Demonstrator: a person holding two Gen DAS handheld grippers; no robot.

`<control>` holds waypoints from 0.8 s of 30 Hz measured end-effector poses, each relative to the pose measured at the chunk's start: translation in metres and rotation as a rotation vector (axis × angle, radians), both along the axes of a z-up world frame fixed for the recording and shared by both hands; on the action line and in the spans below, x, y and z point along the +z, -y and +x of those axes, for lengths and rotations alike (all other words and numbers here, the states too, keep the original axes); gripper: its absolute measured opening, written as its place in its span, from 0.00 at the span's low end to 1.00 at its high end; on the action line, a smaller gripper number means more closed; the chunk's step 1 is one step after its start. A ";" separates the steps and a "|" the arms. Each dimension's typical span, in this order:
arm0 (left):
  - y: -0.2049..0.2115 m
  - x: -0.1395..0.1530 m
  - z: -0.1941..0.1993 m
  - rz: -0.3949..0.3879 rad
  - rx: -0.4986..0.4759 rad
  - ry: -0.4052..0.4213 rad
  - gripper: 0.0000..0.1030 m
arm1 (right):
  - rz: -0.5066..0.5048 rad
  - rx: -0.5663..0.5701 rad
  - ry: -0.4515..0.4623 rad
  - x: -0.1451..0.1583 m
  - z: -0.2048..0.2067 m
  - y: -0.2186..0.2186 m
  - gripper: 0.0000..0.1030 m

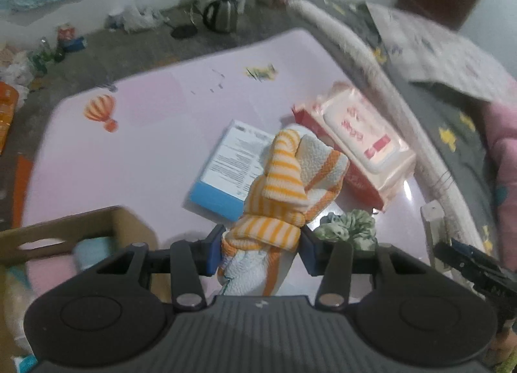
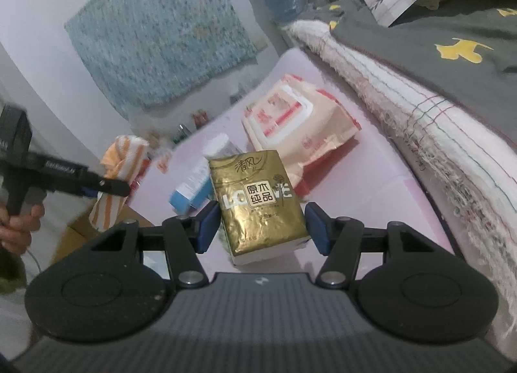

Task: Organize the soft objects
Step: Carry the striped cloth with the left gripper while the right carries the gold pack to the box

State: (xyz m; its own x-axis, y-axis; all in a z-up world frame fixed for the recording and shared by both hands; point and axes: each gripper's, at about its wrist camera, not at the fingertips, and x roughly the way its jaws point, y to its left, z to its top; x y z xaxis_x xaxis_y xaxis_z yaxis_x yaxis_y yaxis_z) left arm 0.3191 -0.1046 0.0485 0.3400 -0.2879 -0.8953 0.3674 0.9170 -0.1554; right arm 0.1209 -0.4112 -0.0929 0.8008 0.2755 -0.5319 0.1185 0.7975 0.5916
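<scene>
An orange-and-white striped towel (image 1: 284, 185) hangs bunched between the blue pads of my left gripper (image 1: 261, 253), which is shut on it above the pink table (image 1: 145, 153). The right wrist view shows the same towel (image 2: 122, 163) from the side, held up at the left. My right gripper (image 2: 263, 227) is shut on a gold tissue pack (image 2: 255, 201), which is held off the table. A pale pink wet-wipes pack (image 1: 362, 133) (image 2: 290, 121) lies on the table beyond both.
A blue-and-white box (image 1: 226, 166) lies flat mid-table and a green scrunchie (image 1: 349, 230) sits near the right pad. A cardboard box (image 1: 64, 237) at lower left holds pink and blue soft items. A bed with a grey blanket (image 1: 452, 114) borders the right side. A kettle (image 1: 223, 12) stands on the floor.
</scene>
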 end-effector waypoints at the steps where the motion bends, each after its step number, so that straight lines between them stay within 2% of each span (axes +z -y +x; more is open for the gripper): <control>1: -0.008 0.006 -0.005 -0.010 0.016 0.013 0.47 | 0.014 -0.007 0.008 0.003 -0.003 0.001 0.55; 8: -0.078 0.046 -0.058 -0.108 0.126 0.089 0.47 | 0.101 0.016 0.090 0.031 -0.035 -0.016 0.55; 12: -0.120 0.047 -0.099 -0.168 0.198 0.104 0.47 | 0.127 0.072 0.123 0.047 -0.051 -0.041 0.55; 16: -0.153 0.020 -0.135 -0.197 0.267 0.071 0.47 | 0.152 0.145 0.128 0.056 -0.061 -0.072 0.55; 21: -0.171 -0.038 -0.159 -0.233 0.302 -0.052 0.47 | 0.183 0.227 0.108 0.056 -0.072 -0.116 0.55; 24: -0.177 -0.070 -0.167 -0.220 0.321 -0.102 0.47 | 0.193 0.254 0.082 0.055 -0.081 -0.139 0.55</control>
State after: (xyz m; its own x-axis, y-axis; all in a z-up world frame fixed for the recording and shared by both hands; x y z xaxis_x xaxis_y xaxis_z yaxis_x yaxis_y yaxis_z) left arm 0.1518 0.0724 -0.0219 0.3561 -0.3701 -0.8580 0.0406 0.9235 -0.3815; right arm 0.0399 -0.2720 -0.0377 0.7311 0.5616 -0.3874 -0.1241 0.6678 0.7339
